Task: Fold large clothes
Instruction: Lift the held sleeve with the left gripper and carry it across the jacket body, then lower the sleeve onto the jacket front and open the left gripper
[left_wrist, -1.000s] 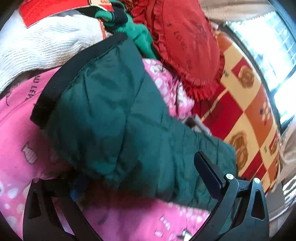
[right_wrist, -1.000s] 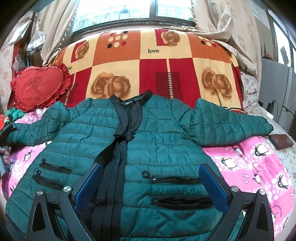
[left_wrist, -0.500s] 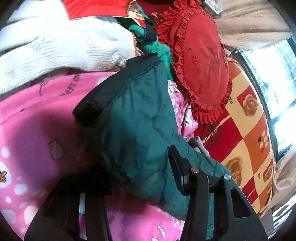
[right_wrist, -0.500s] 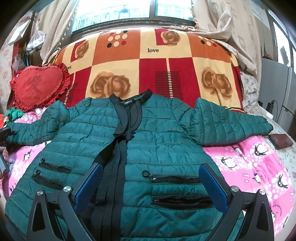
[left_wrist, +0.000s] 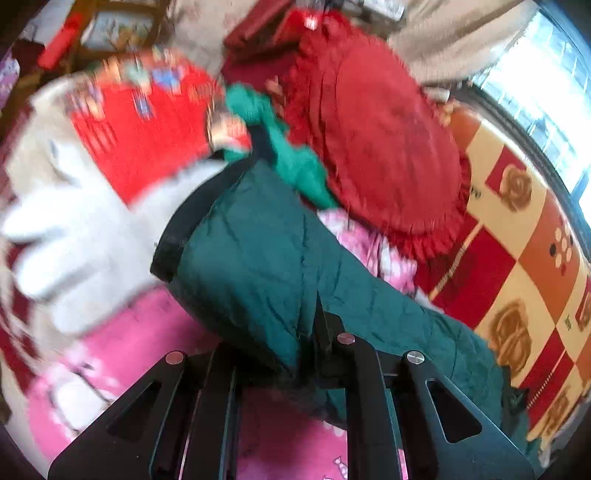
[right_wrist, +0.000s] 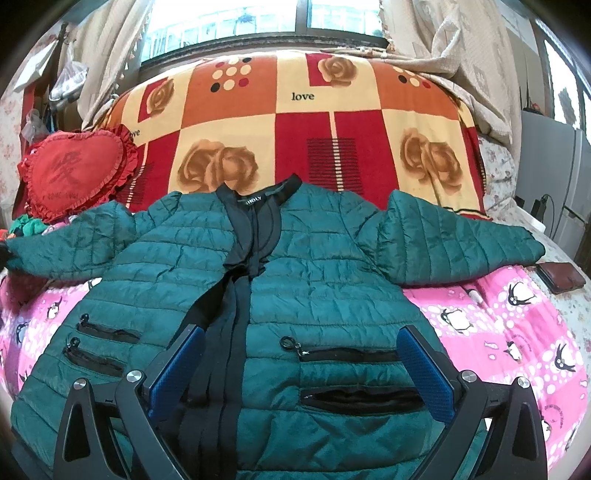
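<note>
A dark green quilted jacket (right_wrist: 314, 280) with black trim lies face up on the bed, both sleeves spread out. My right gripper (right_wrist: 299, 365) is open above the jacket's lower front, holding nothing. My left gripper (left_wrist: 295, 347) is shut on the jacket's left sleeve (left_wrist: 258, 258) a little behind its black cuff (left_wrist: 192, 218), and the sleeve is lifted off the pink sheet. That sleeve also shows at the left of the right wrist view (right_wrist: 70, 247).
A pink penguin-print sheet (right_wrist: 509, 332) covers the bed, with a red, orange and cream rose blanket (right_wrist: 295, 129) behind. A red heart cushion (right_wrist: 74, 173) and a pile of white, red and green clothes (left_wrist: 92, 206) lie by the left sleeve. A brown wallet (right_wrist: 561, 277) lies by the right sleeve.
My left gripper has closed on the sleeve near the cuff and lifted it; the view has swung and blurred. The right gripper has not moved.
</note>
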